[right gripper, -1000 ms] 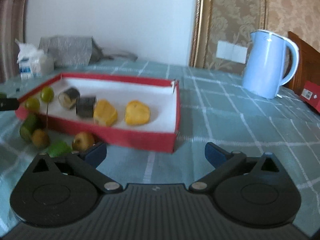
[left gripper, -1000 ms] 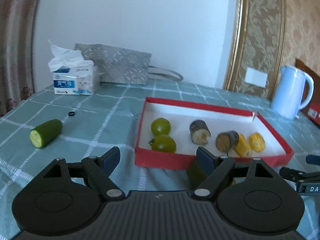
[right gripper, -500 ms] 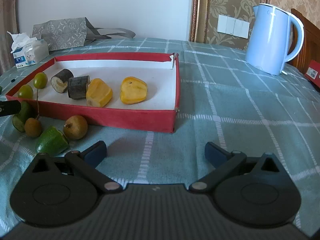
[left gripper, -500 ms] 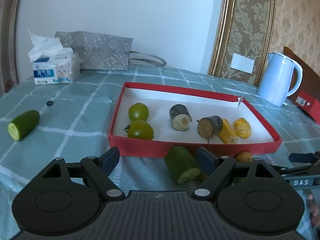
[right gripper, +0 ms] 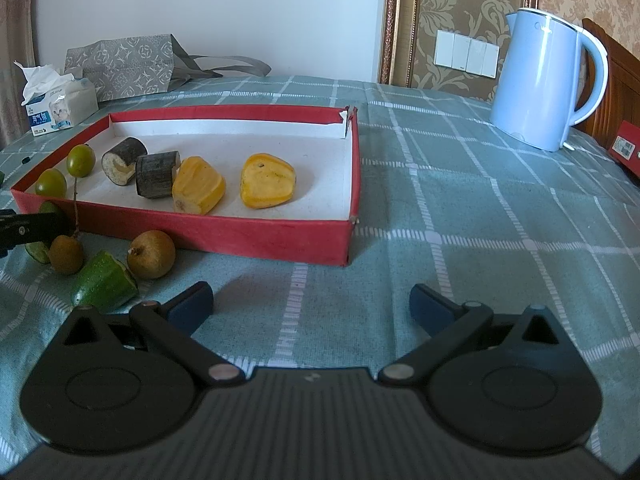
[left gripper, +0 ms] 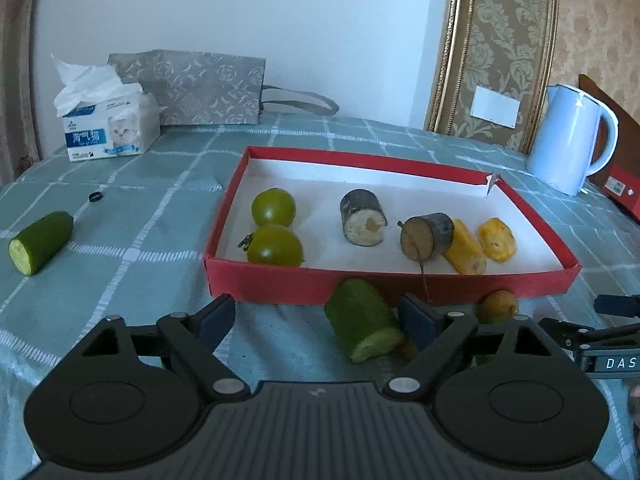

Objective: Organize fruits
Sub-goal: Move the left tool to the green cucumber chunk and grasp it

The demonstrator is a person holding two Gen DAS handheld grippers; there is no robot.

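Checked green tablecloth (left gripper: 132, 220) under everything, pale wall behind.

Left gripper (left gripper: 316, 320): jaws spread and just been widening; nothing pinched. Cucumber chunk (left gripper: 362, 330) lies on the cloth between the fingers, close against the right-hand one, not pressed. It sits just outside the near wall of the red box lid (left gripper: 320, 286).

Right gripper (right gripper: 310, 304): jaws wide apart, bare cloth between them, holding nothing.

Outward from there: a second cucumber chunk (right gripper: 104, 282) and two small brown longan-like fruits (right gripper: 151, 254) lie on the cloth beside the lid's near wall. Inside the lid: two green tomatoes (left gripper: 273, 207), two dark-skinned cut pieces (left gripper: 362, 222), two yellow pieces (right gripper: 267, 180), loosely paired by kind. A third cucumber piece (left gripper: 38, 242) lies well apart on the cloth near the left edge.

Step in hand, as I judge it: left gripper lining up on the nearest cucumber chunk. Next move calls for centring the chunk between the fingers, closing on its rind, lifting it over the lid's wall into the free white floor.

Hard to read: left gripper's right finger covers something brownish behind the chunk, likely a longan. In the right wrist view a dark bar at the left edge hides part of that cluster. Right gripper shows only as a sliver in the left wrist view. What the dark cut pieces are, cannot tell.
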